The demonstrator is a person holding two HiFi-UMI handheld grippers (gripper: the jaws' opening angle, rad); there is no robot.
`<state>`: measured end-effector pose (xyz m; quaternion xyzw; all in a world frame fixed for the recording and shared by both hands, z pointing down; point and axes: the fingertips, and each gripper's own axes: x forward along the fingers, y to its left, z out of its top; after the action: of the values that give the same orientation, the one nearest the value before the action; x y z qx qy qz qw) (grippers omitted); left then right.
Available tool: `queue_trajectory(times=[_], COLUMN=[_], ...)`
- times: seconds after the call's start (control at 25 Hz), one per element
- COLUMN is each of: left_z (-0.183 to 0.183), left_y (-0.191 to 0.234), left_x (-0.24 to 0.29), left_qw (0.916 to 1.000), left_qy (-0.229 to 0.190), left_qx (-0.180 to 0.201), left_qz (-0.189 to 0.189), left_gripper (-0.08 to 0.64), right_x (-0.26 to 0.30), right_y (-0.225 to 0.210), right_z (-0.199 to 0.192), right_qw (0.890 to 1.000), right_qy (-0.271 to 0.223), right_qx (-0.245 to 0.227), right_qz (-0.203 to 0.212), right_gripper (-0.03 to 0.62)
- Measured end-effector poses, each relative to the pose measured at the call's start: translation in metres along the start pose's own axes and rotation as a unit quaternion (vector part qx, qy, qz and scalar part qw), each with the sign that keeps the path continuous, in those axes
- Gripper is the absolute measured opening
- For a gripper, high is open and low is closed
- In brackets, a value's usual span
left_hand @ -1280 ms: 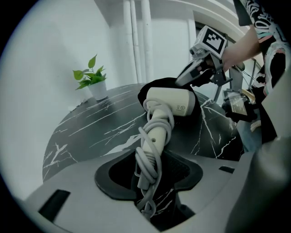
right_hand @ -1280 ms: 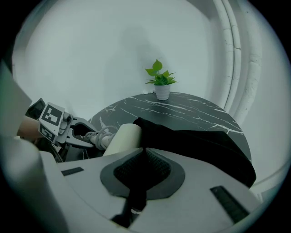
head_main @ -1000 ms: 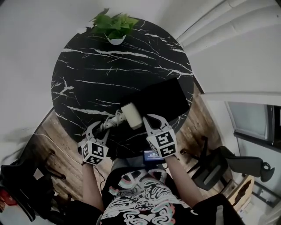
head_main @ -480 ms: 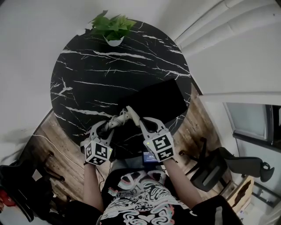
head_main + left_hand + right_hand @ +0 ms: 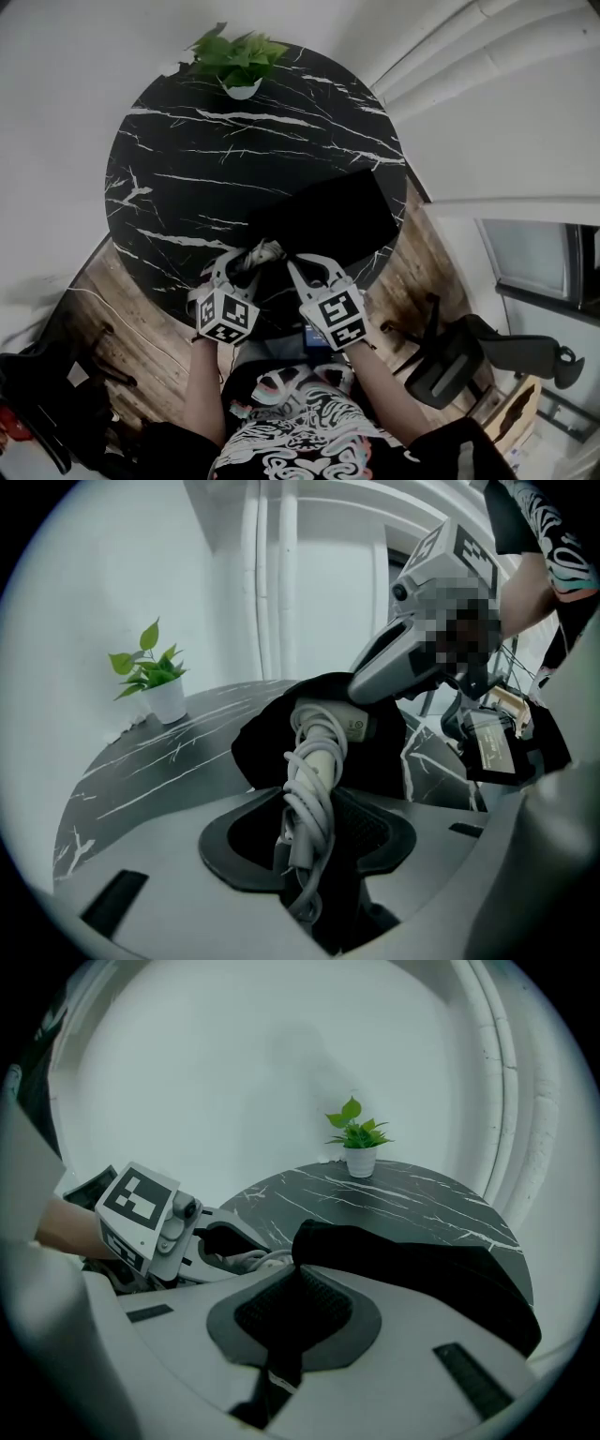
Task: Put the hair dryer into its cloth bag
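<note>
The dryer [image 5: 317,747] is gripped by the left tool [image 5: 236,269], whose jaws are closed on the cord-wrapped handle; the dryer's head is pointed away from the tool and is seen at the mouth of the bag [image 5: 328,211], partly covered by the black cloth; the bag's near edge is pinched in the closed right tool [image 5: 306,269], just beside the dryer; the rest of the bag is laid flat on the right part of the surface [image 5: 197,150]. Both tools are held side by side at the surface's near edge, angled forward and down, with the forearms stretched out from the body. One dryer, one bag, two tools and one plant [image 5: 239,56] at the far edge are counted.
</note>
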<state>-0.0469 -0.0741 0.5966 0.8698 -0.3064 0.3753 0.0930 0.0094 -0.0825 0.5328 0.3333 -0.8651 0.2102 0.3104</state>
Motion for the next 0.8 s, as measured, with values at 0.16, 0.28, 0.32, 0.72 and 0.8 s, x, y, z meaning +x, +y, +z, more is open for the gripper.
queue_trajectory(times=[0.16, 0.28, 0.32, 0.72, 0.8], left_z=[0.014, 0.021, 0.022, 0.009, 0.0], left_y=[-0.006, -0.01, -0.01, -0.009, -0.005], left_x=[0.017, 0.027, 0.03, 0.025, 0.017], left_qw=[0.9999, 0.9999, 0.9999, 0.9999, 0.9999], left_qy=[-0.005, -0.007, -0.008, -0.006, 0.004], left_qx=[-0.001, -0.004, -0.004, 0.011, 0.004], left_qz=[-0.01, -0.012, -0.012, 0.005, 0.011], left_gripper=[0.172, 0.172, 0.172, 0.185, 0.203], right_x=[0.0, 0.0, -0.001, 0.0, 0.001], right_y=[0.002, 0.001, 0.001, -0.004, -0.006], right_z=[0.001, 0.002, 0.002, -0.003, -0.003], right_qw=[1.0, 1.0, 1.0, 1.0, 1.0], right_qy=[0.0, -0.002, -0.002, 0.001, 0.001], right_qx=[0.001, 0.002, 0.002, 0.005, 0.005], right_qz=[0.004, 0.008, 0.009, 0.011, 0.011], right_gripper=[0.023, 0.023, 0.023, 0.023, 0.023])
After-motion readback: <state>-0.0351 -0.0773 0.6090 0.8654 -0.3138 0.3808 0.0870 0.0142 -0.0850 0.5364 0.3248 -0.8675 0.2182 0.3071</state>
